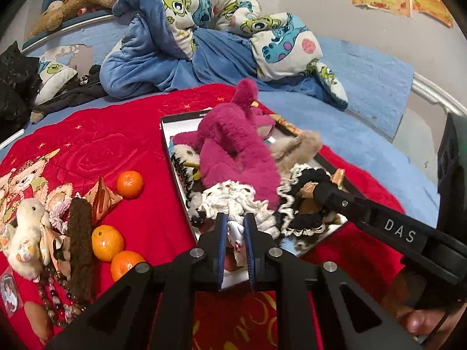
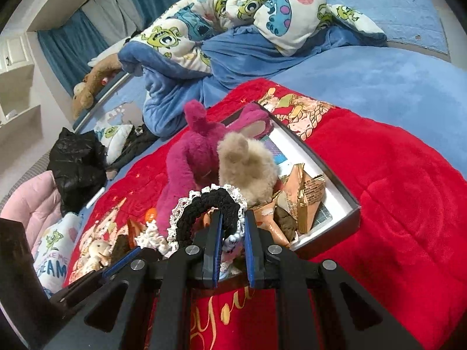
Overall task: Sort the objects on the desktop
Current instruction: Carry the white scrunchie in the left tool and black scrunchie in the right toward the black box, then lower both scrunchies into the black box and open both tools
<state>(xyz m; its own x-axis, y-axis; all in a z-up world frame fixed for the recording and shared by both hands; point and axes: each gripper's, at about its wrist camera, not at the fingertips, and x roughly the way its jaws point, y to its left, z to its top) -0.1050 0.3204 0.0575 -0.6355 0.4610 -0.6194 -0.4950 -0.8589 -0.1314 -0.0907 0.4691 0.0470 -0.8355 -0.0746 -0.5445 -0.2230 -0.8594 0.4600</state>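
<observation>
A shallow black-rimmed box (image 1: 167,138) on the red blanket holds a magenta plush (image 1: 233,148), a tan plush (image 2: 248,163), a white lace scrunchie (image 1: 233,201), a black lace scrunchie (image 2: 210,201) and gold snack packets (image 2: 309,195). My left gripper (image 1: 235,227) hovers over the box's near end, its jaws narrowly parted around a small white figure (image 1: 235,232). My right gripper (image 2: 232,227) is at the black scrunchie, jaws narrowly parted, with a small white item (image 2: 232,243) between them. Grip on either is unclear.
Left of the box lie three oranges (image 1: 130,183), a gold packet (image 1: 102,198), a brown fuzzy strip (image 1: 78,233), a white plush (image 1: 27,233) and a bead string (image 1: 55,300). A rumpled blue cartoon quilt (image 1: 204,43) lies behind. A black bag (image 2: 77,166) sits left.
</observation>
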